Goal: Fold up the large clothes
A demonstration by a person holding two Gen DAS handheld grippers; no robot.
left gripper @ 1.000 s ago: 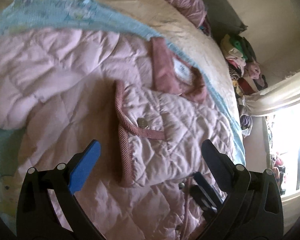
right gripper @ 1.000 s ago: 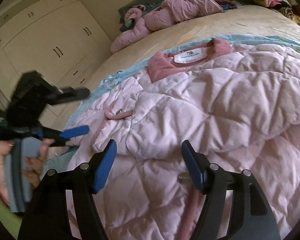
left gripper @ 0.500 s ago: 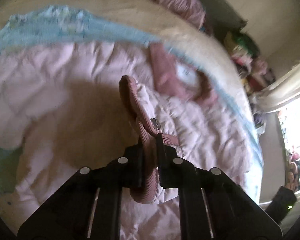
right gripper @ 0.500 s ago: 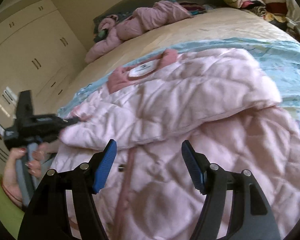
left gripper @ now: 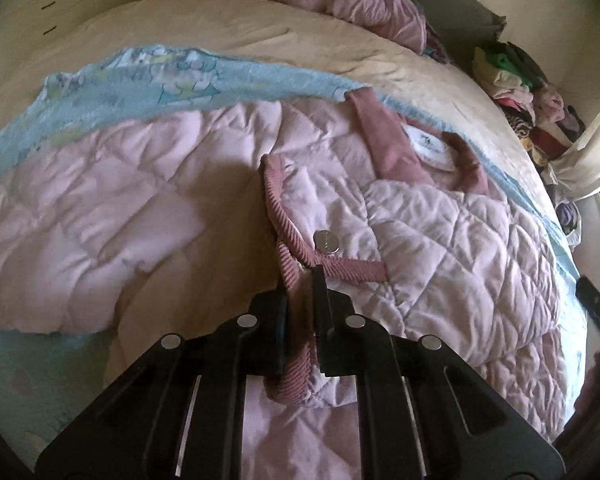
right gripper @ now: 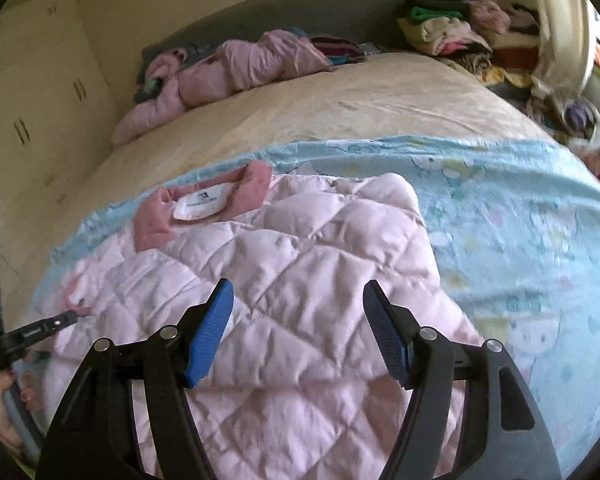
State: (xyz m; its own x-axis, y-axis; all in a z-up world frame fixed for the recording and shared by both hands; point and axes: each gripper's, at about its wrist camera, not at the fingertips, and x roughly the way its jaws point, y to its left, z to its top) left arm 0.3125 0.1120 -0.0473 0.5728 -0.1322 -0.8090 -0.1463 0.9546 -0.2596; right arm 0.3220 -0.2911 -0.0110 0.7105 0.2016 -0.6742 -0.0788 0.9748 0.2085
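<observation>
A pale pink quilted jacket (left gripper: 440, 232) with a darker pink collar (left gripper: 388, 148) and white label lies on a light blue patterned sheet (left gripper: 148, 84) on the bed. My left gripper (left gripper: 300, 280) is shut on the jacket's ribbed pink cuff (left gripper: 278, 208), near a metal snap button (left gripper: 326, 241). In the right wrist view the jacket (right gripper: 300, 272) has a sleeve folded across its body. My right gripper (right gripper: 298, 300) is open and empty just above the folded jacket. The left gripper (right gripper: 48, 326) shows at the far left there.
A beige bedspread (right gripper: 360, 96) covers the far half of the bed. Another pink padded garment (right gripper: 240, 68) lies by the grey headboard. A pile of mixed clothes (right gripper: 460, 28) sits at the back right. White wardrobe doors (right gripper: 32, 112) stand to the left.
My left gripper closed on the ribbed cuff and still holds it, lower over the jacket. My right gripper swung right, so more of the blue sheet shows.
</observation>
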